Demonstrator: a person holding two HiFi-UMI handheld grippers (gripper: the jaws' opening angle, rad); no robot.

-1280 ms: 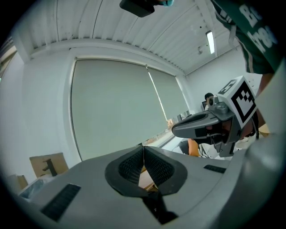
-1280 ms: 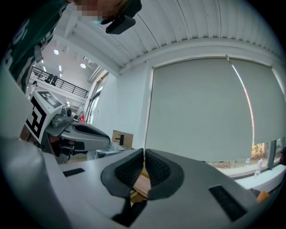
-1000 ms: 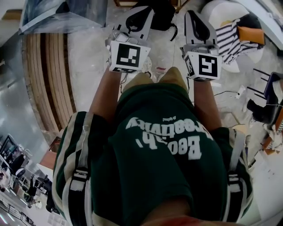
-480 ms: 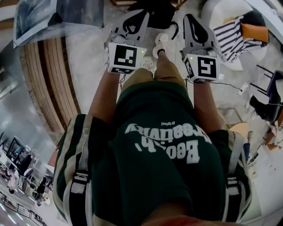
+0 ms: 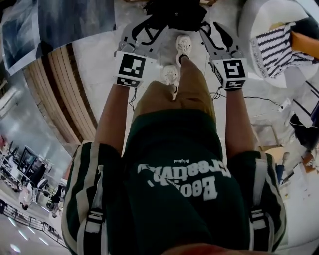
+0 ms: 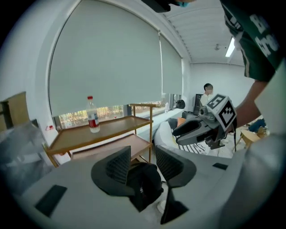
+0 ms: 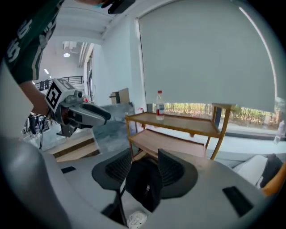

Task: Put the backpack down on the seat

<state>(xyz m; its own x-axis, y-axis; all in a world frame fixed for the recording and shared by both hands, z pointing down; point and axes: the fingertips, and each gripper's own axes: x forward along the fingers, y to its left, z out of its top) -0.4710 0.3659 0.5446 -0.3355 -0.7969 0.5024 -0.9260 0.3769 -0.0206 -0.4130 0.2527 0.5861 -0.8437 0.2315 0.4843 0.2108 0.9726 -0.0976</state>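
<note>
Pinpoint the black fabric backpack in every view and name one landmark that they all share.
Head view: black fabric backpack at the top edge, centre.
Left gripper view: backpack low in the centre.
Right gripper view: backpack low in the centre.
Shared landmark: white shoe, just below the backpack in each view, only a sliver in the gripper views.

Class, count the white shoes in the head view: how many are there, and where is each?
2. One shoe is farther forward, just below the black backpack in the picture; the other shoe is nearer the person and slightly left. No others seem hidden.
</note>
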